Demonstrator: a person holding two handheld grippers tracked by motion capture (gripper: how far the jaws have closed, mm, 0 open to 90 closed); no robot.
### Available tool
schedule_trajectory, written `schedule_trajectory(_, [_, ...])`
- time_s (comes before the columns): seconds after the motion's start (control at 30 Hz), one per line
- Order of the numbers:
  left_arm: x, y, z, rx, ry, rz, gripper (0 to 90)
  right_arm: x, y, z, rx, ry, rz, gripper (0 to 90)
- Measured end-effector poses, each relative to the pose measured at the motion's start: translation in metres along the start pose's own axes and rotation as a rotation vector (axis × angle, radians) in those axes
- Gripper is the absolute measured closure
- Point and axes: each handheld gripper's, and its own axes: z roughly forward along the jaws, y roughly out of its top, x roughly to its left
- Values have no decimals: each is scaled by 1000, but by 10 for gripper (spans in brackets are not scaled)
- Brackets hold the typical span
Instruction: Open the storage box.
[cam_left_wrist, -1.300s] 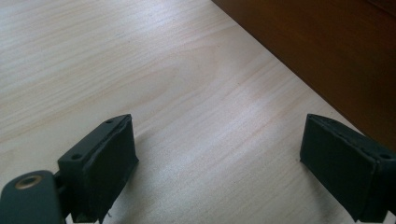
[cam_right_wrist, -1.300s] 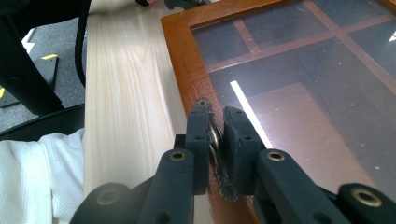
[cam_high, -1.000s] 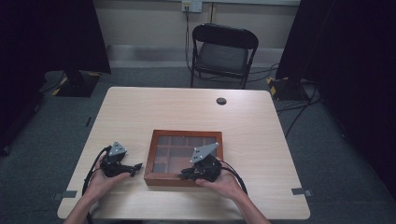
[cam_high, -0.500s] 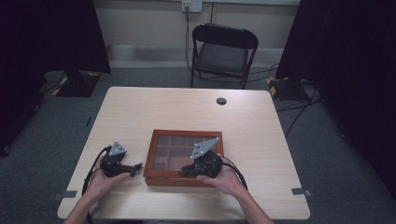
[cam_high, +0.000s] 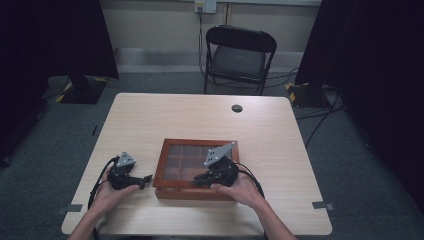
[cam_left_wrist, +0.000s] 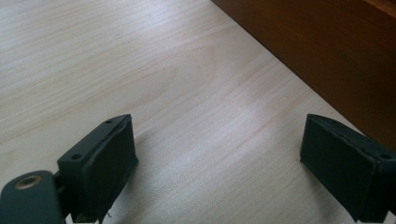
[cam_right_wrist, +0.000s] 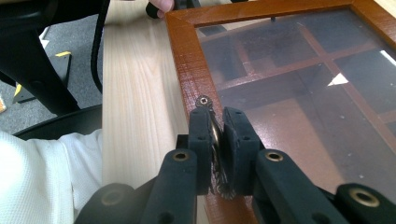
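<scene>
wooden box (cam_high: 196, 167) at the table's (cam_high: 280, 150) near middle, chair (cam_high: 240, 52) behind the table

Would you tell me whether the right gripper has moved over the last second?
Barely: the right gripper stays at the wooden box's near edge, only slightly nearer its left side, clamped on a small metal latch.

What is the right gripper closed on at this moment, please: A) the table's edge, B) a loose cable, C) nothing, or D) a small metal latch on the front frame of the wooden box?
D: in the right gripper view, the right gripper pinches a small metal latch on the wooden box frame.
</scene>
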Motion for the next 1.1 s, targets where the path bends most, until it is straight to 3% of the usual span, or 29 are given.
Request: schedule_trajectory(1.1, [0, 0, 0, 0, -1, 0, 96, -8, 24, -20, -13, 11, -11, 822])
